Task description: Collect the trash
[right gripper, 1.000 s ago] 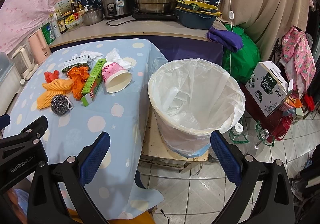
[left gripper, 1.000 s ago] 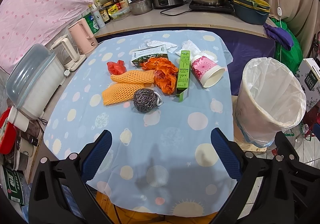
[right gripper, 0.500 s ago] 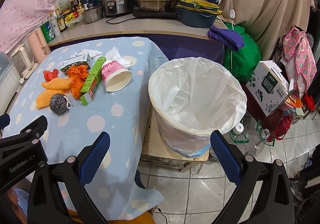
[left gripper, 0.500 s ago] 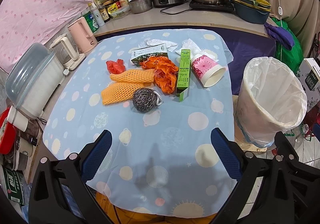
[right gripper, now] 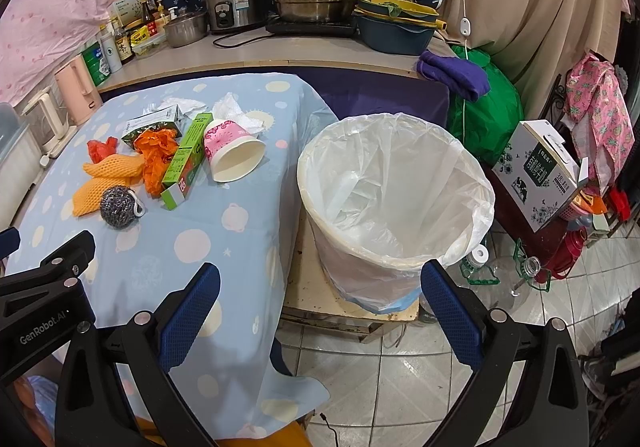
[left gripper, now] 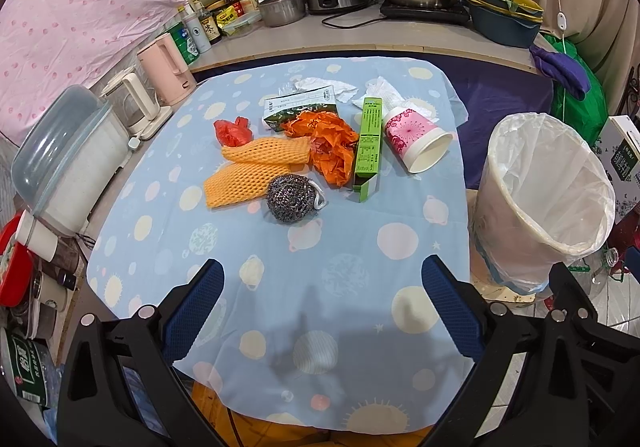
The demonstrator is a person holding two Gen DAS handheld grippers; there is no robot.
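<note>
Nothing on the table has shifted since a second ago; only our views have crept slightly closer. We see the pale blue tablecloth with planet print (left gripper: 320, 279) lying bare along its near edge, giving open room between our tools and the trash. Off the cloth's right edge stands the round white bin lined with a clear plastic bag (right gripper: 396, 203), mouth open, on a low board just beside the table. Our left gripper (left gripper: 323, 299) hangs over the near edge, jaws spread wide and holding nothing; our right gripper (right gripper: 320, 307) is equally wide and empty, poised between the cloth's right edge and the bin. Well ahead, toward the far half of the cloth, the trash clusters: two orange foam nets (left gripper: 256, 167), crumpled orange plastic (left gripper: 332, 143), a long green carton (left gripper: 368, 143), a tipped pink floral paper cup (left gripper: 416, 139), and nearest us a grey steel-wool scrubber (left gripper: 290, 198).
</note>
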